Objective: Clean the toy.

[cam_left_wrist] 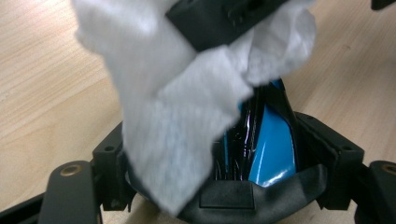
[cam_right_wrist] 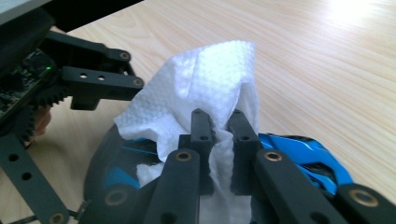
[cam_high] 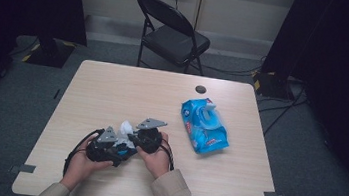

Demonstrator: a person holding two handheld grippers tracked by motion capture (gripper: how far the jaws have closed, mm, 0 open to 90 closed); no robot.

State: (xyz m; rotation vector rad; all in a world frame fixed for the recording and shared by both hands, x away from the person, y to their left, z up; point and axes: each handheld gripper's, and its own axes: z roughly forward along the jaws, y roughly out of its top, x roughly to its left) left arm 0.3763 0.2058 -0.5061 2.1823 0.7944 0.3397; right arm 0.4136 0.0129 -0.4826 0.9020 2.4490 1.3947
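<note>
Left hand (cam_high: 83,160): at the near left of the table (cam_high: 113,90), wrapped round the left gripper (cam_high: 116,150).
Left gripper: its jaws stand wide and clamp a black-and-blue object (cam_left_wrist: 261,149) (glossy; what it is I cannot tell), which sits deep between them in the left gripper view.
Object: held low over the near left part of the table, between the two grippers; the wipe (cam_left_wrist: 187,116) lies over its upper side.
Wipe: white, crumpled and embossed, draped across the object; in the high view it shows as a white tuft (cam_high: 127,127) between the two grey plates.
Right gripper (cam_right_wrist: 219,123): just beside the left one, its jaws pinched shut on a fold of the wipe (the cloth bunches between the two black tips in the right gripper view).
Right hand (cam_high: 156,155): close against the left hand, sleeve running off the near edge.
Pack (cam_high: 203,125): blue wipes pack, lying flat on the table to the right of the hands, well apart from them, its flap raised.
Disc (cam_high: 200,89): small dark round thing near the far edge, beyond the pack.
Chair (cam_high: 173,32): black folding chair on the floor behind the table.
</note>
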